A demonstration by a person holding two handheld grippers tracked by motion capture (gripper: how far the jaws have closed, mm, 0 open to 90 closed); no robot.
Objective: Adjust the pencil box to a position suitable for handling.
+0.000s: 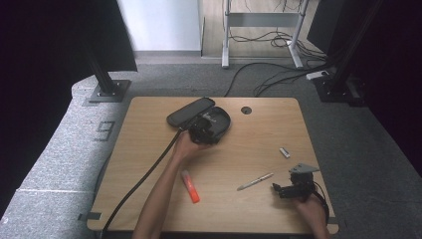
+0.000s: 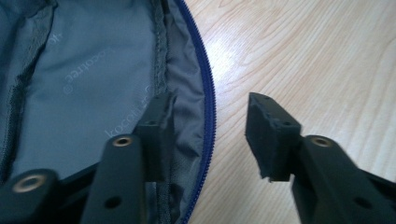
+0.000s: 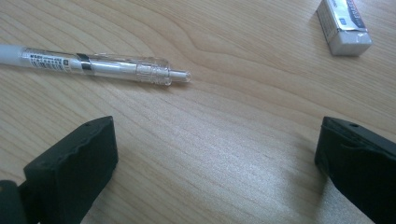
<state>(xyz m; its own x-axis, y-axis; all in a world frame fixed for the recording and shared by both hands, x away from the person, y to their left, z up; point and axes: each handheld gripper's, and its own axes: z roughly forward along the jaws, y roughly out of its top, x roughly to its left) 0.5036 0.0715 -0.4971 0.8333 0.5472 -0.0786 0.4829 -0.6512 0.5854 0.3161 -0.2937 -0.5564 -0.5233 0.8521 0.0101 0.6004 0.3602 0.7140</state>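
Left gripper (image 2: 210, 121) sits at the far side of the surface (image 1: 149, 149), jaws partly apart w/ the blue-zippered rim of the open pencil case (image 2: 93, 70) between them, pads not pressing on it. Right gripper (image 3: 215, 154) wide open, low over bare wood; white pen (image 3: 93, 65) and eraser (image 3: 343, 25) lie nearby. Orange marker (image 1: 190, 186) near the front.

Left gripper (image 2: 210, 119) jaws part-closed, right gripper (image 3: 217, 154) jaws wide apart.

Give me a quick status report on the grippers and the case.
Left gripper fingers straddling the open case rim, not pinching. Right gripper open, idle near pen and eraser. Nothing in the way.
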